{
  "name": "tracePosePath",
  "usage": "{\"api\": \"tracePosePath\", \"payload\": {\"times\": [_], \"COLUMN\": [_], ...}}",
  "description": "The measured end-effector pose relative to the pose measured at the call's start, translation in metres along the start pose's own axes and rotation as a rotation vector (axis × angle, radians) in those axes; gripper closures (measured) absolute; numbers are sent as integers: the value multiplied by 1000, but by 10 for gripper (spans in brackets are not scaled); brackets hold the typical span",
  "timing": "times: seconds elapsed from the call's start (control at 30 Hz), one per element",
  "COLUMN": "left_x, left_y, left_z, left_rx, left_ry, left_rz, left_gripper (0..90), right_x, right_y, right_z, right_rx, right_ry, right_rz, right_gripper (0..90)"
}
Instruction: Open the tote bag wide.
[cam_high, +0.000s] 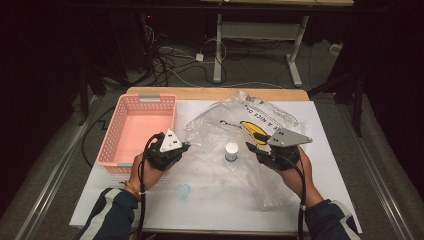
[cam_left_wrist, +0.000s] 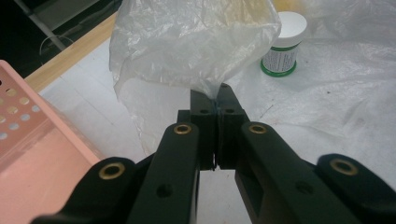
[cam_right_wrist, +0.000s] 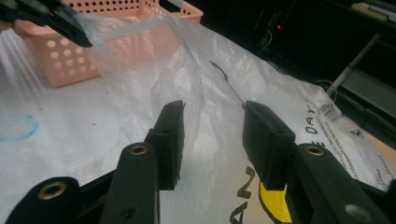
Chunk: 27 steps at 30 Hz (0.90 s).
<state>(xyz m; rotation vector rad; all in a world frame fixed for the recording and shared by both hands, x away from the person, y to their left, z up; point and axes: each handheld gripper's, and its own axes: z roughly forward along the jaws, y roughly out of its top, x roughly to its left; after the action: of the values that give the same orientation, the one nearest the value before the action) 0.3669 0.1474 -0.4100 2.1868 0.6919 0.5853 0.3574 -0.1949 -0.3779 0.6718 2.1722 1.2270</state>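
The clear plastic bag (cam_high: 235, 135), printed "A NICE DAY", lies on the white table (cam_high: 330, 165), pinched by the left gripper (cam_left_wrist: 211, 100); the right gripper (cam_right_wrist: 212, 126) gapes.

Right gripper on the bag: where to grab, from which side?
Probably the loose raised fold of the bag ahead of the open right gripper, approached from the person's right, low along the table. The left gripper already pinches the opposite edge; the jar sits between.
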Motion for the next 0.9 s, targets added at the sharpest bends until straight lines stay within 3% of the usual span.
{"api": "tracePosePath", "payload": {"times": [0.1,0.2,0.37,0.57,0.67,0.77,0.9], "left_x": [0,0,-1,-3,-4,-6,-8], "left_y": [-2,-3,-4,-4,-3,-4,-4], "left_z": [0,-1,1,3,5,6,8], "left_rx": [1,4,10,16,24,30,37], "left_ry": [3,4,4,7,5,3,-3], "left_rz": [-5,-8,-5,2,10,17,17], "left_gripper": [861,861,861,860,860,860,860], "right_x": [2,6,18,38,41,45,57], "right_y": [1,0,-13,-38,-53,-66,-79], "right_z": [-11,-25,-48,-69,-76,-80,-78], "right_rx": [-26,-42,-24,18,32,64,131], "right_ry": [-4,22,59,141,188,227,271], "right_rz": [-3,-7,-19,-44,7,19,-40], "right_gripper": [487,437,375,275,222,172,160]}}
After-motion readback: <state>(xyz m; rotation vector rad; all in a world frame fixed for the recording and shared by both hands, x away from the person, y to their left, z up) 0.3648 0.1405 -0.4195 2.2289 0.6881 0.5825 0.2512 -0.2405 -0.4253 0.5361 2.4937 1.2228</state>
